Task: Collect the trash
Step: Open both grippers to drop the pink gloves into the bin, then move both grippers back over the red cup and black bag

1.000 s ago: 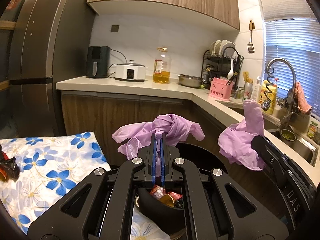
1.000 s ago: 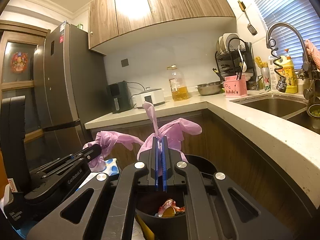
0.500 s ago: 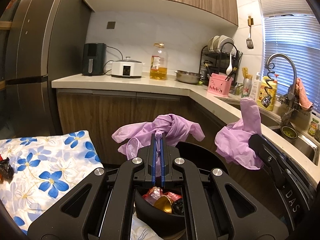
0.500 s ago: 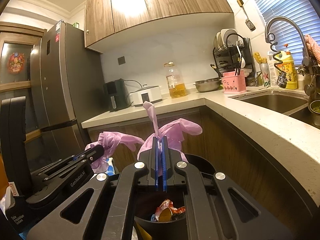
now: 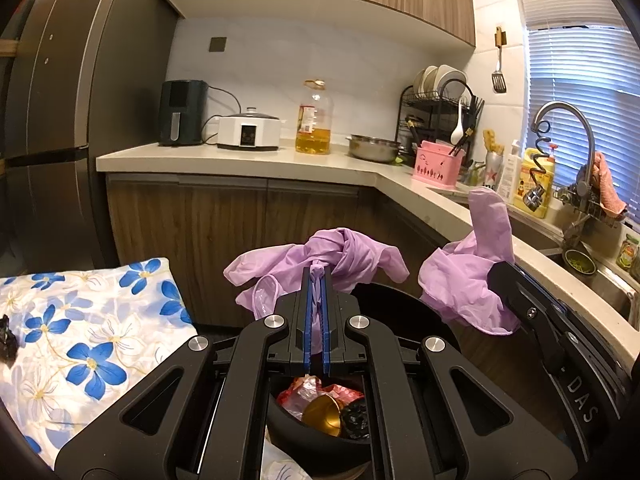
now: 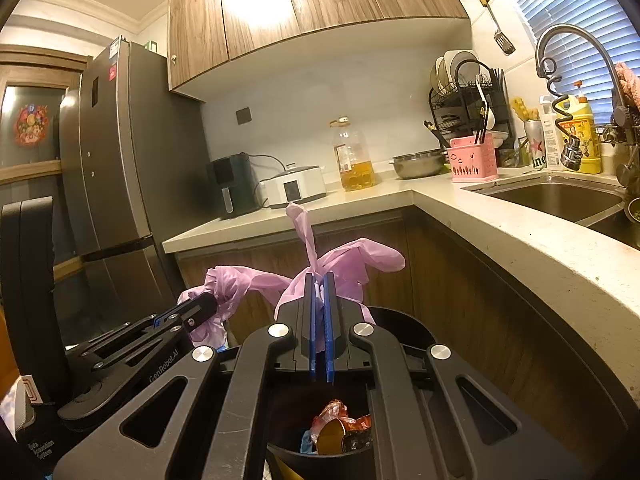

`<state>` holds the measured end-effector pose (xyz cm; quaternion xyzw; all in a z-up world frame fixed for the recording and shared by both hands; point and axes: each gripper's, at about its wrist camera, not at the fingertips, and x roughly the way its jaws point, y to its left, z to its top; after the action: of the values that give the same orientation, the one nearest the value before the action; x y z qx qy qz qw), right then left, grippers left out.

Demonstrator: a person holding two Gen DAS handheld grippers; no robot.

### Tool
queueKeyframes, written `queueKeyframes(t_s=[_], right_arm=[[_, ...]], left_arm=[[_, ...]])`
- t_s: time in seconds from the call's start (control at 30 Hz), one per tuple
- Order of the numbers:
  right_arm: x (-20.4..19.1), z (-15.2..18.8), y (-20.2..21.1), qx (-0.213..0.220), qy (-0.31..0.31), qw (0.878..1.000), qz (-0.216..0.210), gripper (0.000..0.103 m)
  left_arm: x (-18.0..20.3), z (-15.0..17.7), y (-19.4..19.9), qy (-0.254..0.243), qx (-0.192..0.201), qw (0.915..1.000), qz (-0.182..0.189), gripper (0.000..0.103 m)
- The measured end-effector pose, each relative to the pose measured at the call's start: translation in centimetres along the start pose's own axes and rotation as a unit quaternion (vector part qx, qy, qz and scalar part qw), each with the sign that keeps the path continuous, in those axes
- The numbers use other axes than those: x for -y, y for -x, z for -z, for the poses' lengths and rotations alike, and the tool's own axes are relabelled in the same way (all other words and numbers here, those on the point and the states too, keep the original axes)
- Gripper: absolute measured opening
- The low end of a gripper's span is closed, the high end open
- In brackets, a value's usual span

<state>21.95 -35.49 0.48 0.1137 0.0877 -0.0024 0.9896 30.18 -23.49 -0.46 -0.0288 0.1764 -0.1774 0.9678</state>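
Note:
A purple plastic bag (image 5: 352,252) lines a black bin (image 5: 404,300) and bunches up above its rim. My left gripper (image 5: 317,270) is shut on one gathered bunch of the bag. My right gripper (image 6: 319,280) is shut on another bunch, with a strip of bag (image 6: 304,232) sticking up past its tips. In each wrist view I see the other gripper holding its bunch: the right one (image 5: 502,280) at the right, the left one (image 6: 204,304) at the left. Wrappers and a gold can (image 5: 326,404) lie inside the bin (image 6: 412,320).
A blue floral cloth (image 5: 80,340) lies left of the bin. Wooden cabinets under an L-shaped counter (image 5: 248,160) stand close behind and to the right. A sink (image 6: 560,200) is at the right, a grey fridge (image 6: 112,168) at the left.
My left gripper has sunk and shifted slightly, so more of the trash in the bin shows beneath it. Both grips on the bag are unchanged and the right gripper has kept still.

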Motion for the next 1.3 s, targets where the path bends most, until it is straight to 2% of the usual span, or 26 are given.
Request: queueKeyframes(t_s=[0.17, 0.23, 0.27, 0.3, 0.33, 0.4, 0.47, 0.53, 0.6, 0.7, 0.97, 1.3], right_arm=[[0.4, 0.1, -0.5, -0.003, -0.002, 1.0, -0.001, 0.006], [0.6, 0.0, -0.6, -0.002, -0.003, 1.0, 0.002, 0.019], [0.7, 0.0, -0.6, 0.001, -0.006, 1.0, 0.005, 0.032], [0.9, 0.0, -0.5, 0.004, -0.01, 1.0, 0.006, 0.038], [1.1, 0.0, -0.4, 0.005, -0.014, 1.0, 0.007, 0.038], [1.5, -0.1, -0.2, 0.009, -0.016, 1.0, 0.017, 0.041], [1.8, -0.1, 0.0, 0.011, -0.017, 0.999, 0.026, 0.046], [2.1, -0.2, 0.2, 0.01, -0.021, 0.999, 0.028, 0.048], [2.0, -0.2, 0.3, 0.009, -0.019, 0.999, 0.03, 0.054], [1.9, -0.1, 0.6, 0.009, -0.015, 0.999, 0.031, 0.058], [1.2, -0.2, 1.9, 0.018, -0.011, 0.999, 0.027, 0.072], [-1.2, 0.7, 3.3, 0.02, -0.002, 1.0, 0.012, 0.073]], left_arm=[[0.0, 0.2, -0.7, 0.0, -0.005, 1.0, 0.004, 0.003], [-0.2, 0.3, -1.0, 0.003, -0.007, 0.9999, 0.009, 0.003], [-0.2, 0.4, -1.2, 0.004, -0.009, 0.9999, 0.012, 0.005], [-0.2, 0.5, -1.5, 0.002, -0.016, 0.9998, 0.015, 0.011], [-0.3, 0.6, -1.8, 0.002, -0.02, 0.9997, 0.014, 0.015], [-0.5, 0.8, -2.1, 0.002, -0.024, 0.9997, 0.009, 0.045], [-0.8, 1.1, -2.3, 0.009, -0.027, 0.9995, 0.015, 0.057], [-1.1, 1.3, -2.2, 0.013, -0.027, 0.9995, 0.009, 0.062], [-1.4, 1.5, -2.1, 0.018, -0.028, 0.9994, -0.001, 0.073], [-2.1, 1.7, -1.3, 0.03, -0.023, 0.9993, -0.008, 0.08], [-3.9, 2.4, 1.8, 0.028, -0.01, 0.9977, -0.062, 0.091], [-9.0, 4.1, 6.6, 0.063, 0.002, 0.9898, -0.127, 0.092]])
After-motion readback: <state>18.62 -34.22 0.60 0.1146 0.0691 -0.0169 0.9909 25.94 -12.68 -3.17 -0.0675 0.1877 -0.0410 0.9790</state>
